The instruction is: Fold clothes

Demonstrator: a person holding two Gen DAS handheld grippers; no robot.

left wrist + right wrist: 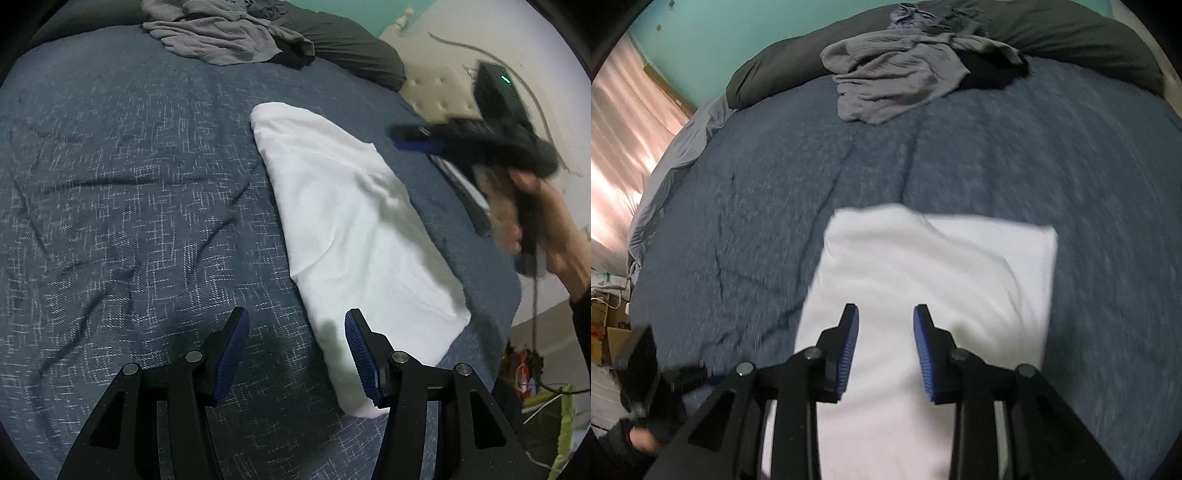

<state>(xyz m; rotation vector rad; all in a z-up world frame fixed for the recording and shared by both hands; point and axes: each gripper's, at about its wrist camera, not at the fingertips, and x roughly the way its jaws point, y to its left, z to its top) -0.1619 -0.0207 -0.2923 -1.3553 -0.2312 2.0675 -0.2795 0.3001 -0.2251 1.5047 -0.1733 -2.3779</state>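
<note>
1. Closest to me, my left gripper [295,347] has its fingers standing wide with nothing between them. It hangs over the near narrow end of the white garment [354,236], one finger above the cloth and the other above the bedspread [129,184], so I judge it is free for the next fold or to smooth that end.
2. My right gripper [885,347] points down at the same white garment [923,280]; its fingers are parted moderately and hold nothing. The picture is blurred with motion, and the cloth lies flat below the fingers, not pinched.
3. The white garment is folded into a long panel lying on the blue bedspread [738,229], near the bed's side edge, where both hands can reach it. It looks part-folded to me; a crosswise fold would probably finish it.
4. Farther up the bed, a crumpled grey garment [886,81] sits in a heap with something black [990,74] just beside it, well apart from the white one. I take it as the pile waiting to be folded.
5. Behind the pile lie dark pillows [1071,33].
</note>
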